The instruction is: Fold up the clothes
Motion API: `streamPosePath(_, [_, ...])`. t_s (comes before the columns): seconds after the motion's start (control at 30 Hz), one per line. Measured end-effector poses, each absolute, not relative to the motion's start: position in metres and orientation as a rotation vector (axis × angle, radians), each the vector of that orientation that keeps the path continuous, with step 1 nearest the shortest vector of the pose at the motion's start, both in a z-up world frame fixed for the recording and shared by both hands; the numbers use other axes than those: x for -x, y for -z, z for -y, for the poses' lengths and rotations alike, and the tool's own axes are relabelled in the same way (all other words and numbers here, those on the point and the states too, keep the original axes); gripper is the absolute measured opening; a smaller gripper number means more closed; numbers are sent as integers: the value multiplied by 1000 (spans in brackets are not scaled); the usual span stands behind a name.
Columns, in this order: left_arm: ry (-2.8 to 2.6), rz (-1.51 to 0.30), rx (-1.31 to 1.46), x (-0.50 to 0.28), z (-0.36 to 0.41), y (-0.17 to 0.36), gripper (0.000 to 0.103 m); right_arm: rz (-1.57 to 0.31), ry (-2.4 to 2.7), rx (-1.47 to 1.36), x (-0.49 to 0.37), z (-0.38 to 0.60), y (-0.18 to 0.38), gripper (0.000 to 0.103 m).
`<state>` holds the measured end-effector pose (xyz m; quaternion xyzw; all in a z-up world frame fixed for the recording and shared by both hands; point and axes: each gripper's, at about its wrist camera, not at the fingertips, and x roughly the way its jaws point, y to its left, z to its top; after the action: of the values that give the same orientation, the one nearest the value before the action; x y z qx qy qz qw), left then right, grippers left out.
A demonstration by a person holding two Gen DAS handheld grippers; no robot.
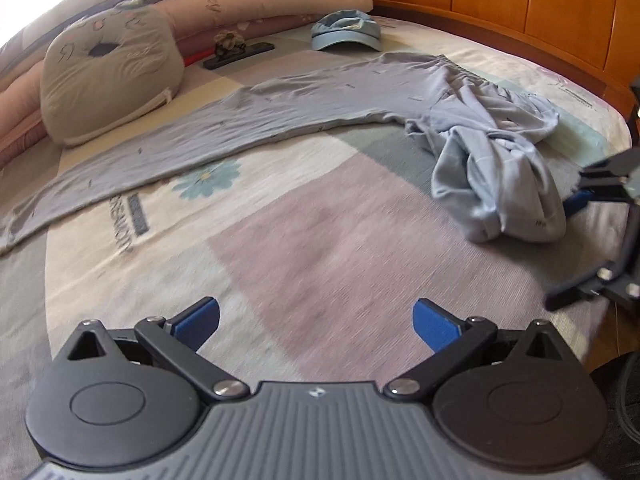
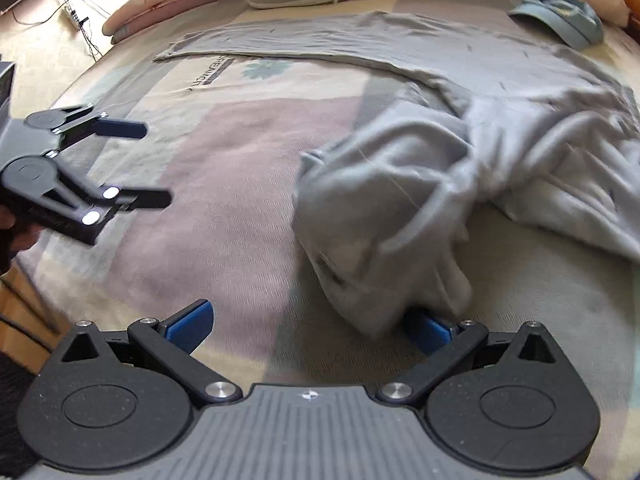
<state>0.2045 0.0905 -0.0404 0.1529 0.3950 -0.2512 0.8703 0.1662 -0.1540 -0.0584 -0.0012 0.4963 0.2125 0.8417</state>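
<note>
Spread-out step: grey trousers (image 1: pixel 280 112) on bed (image 1: pixel 360 248), one leg flat, other bunched. Left gripper (image 1: pixel 316 322) wide, empty. Right gripper (image 2: pixel 308 326) wide at bunched leg (image 2: pixel 384 216); next, likely pinch its hem.

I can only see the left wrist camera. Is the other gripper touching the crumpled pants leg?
Observer: The right wrist view shows the crumpled pants leg covering the tip of one blue finger of the right gripper, with the jaws open.
Operator: Is my gripper holding anything?
Observer: No. Seen from the side, the left gripper is open and empty above the bedspread.
Operator: What's on the floor?
Observer: A white power strip with cables, beside the bed.
</note>
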Motion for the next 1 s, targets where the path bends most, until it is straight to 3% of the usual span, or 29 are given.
streamPosePath(0.67, [359, -786, -161, -200, -166, 35, 102, -834, -481, 295, -271, 62, 3, 103])
streamPosePath(1.0, [429, -799, -185, -210, -128, 31, 102, -878, -407, 203, -225, 122, 10, 103])
